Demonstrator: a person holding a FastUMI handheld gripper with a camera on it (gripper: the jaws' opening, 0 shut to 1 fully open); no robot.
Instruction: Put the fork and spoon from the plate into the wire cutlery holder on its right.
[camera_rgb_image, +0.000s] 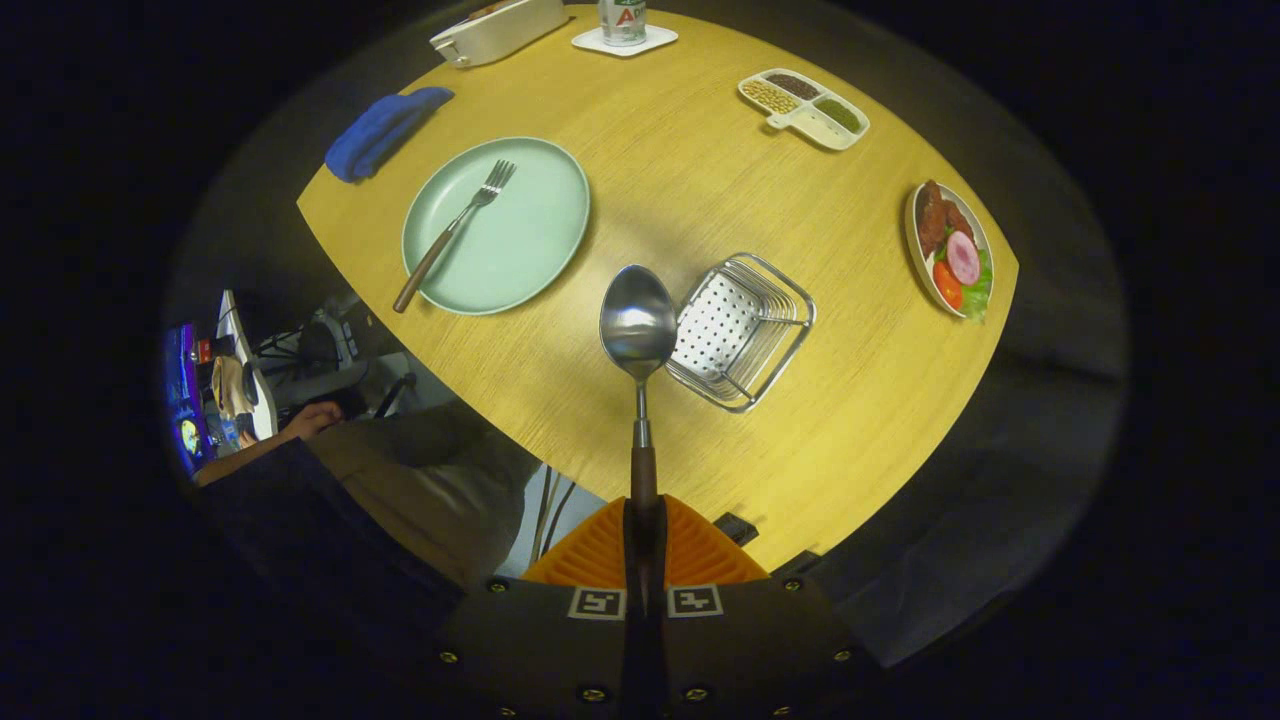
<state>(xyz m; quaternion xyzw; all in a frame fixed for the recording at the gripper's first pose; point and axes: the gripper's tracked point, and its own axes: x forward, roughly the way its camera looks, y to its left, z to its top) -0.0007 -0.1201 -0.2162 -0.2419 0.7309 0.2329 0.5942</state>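
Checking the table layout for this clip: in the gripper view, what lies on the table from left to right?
Blue cloth → green plate with the fork → spoon clamped in the gripper → wire cutlery holder → plate of food.

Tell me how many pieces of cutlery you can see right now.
2. The spoon is clamped by its handle in the tongs, bowl beside the wire holder. The fork lies on the green plate.
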